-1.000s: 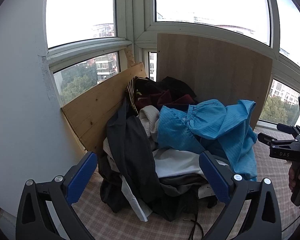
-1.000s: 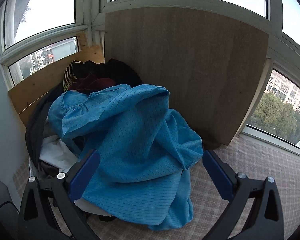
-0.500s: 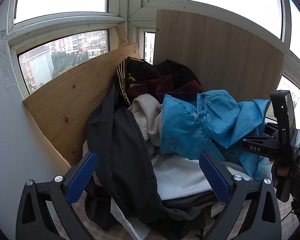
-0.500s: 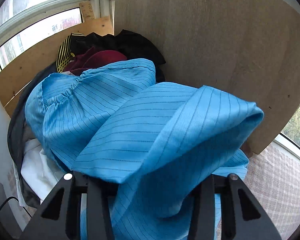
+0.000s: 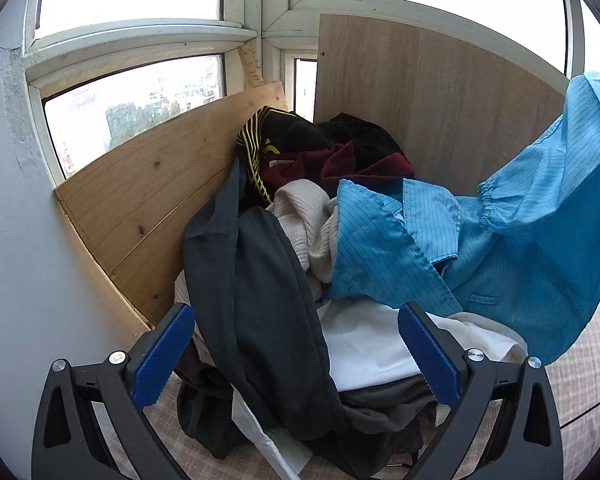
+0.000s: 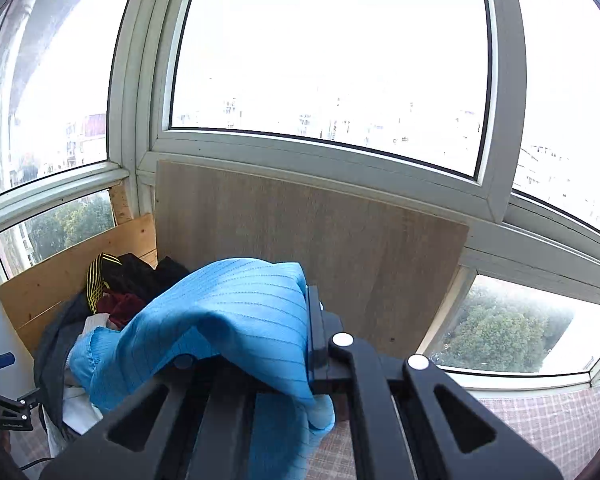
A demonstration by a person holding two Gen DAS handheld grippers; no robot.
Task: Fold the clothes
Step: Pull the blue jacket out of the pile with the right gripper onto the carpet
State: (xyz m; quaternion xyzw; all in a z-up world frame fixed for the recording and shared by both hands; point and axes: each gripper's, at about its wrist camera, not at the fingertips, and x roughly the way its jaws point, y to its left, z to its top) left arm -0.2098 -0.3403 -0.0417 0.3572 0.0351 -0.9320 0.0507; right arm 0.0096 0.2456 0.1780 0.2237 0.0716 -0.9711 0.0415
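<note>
The right gripper (image 6: 260,344) is clamped on a blue shirt (image 6: 236,320), which is raised above a heap of clothes (image 5: 284,264) in the window corner — one end trailing onto it. The left gripper (image 5: 296,356) hangs spread wide, holding nothing, before a dark jacket (image 5: 256,288).

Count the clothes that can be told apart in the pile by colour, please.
Blue pinstriped garment: 1
Dark grey garment: 1
Cream knitted garment: 1
White garment: 1
Maroon garment: 1
Black garment with yellow stripes: 1
Total: 6; more may lie hidden underneath.
</note>
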